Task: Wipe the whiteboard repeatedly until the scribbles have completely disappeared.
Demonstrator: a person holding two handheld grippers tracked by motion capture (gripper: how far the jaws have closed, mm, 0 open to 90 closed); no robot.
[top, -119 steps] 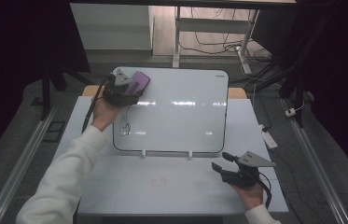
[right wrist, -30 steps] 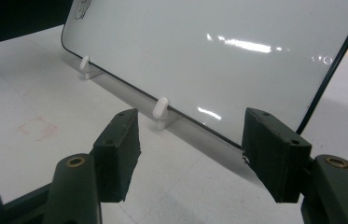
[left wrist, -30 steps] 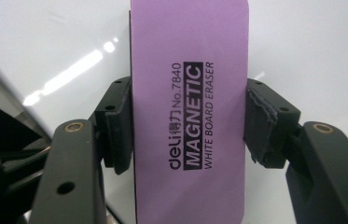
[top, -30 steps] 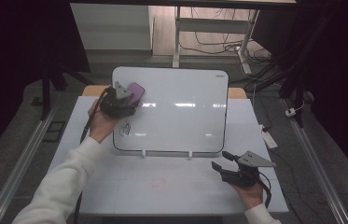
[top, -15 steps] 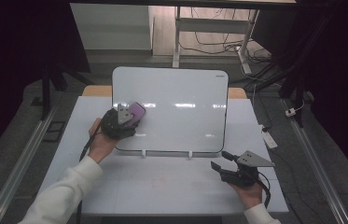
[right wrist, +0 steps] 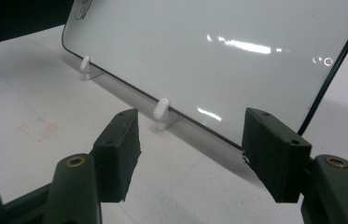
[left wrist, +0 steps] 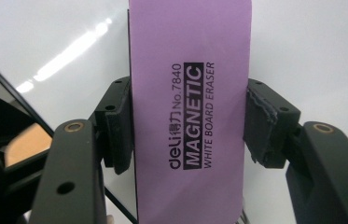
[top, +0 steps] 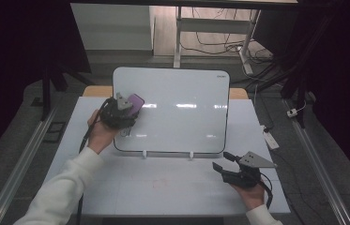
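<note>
A white board (top: 182,110) leans on two small white clips (right wrist: 161,112) at the table's middle. My left gripper (top: 125,112) is shut on a purple magnetic white board eraser (left wrist: 190,102), held against the board's lower left part (left wrist: 311,51). The eraser (top: 135,101) sticks out to the upper right of that gripper. A small dark drawing (top: 125,131) sits on the board just below the gripper. My right gripper (top: 224,164) rests on the table near the front right, open, with nothing between its pads (right wrist: 115,149); it faces the board's lower edge (right wrist: 195,123).
The white table (top: 163,187) stands on a dark floor. A white power strip (top: 270,139) lies by the table's right edge. Metal rails (top: 22,159) run along both sides, and cables (top: 210,44) trail on the floor behind the board.
My left gripper has slid the eraser down the board's left side, from the upper left corner toward the lower left. The right gripper has stayed put.
</note>
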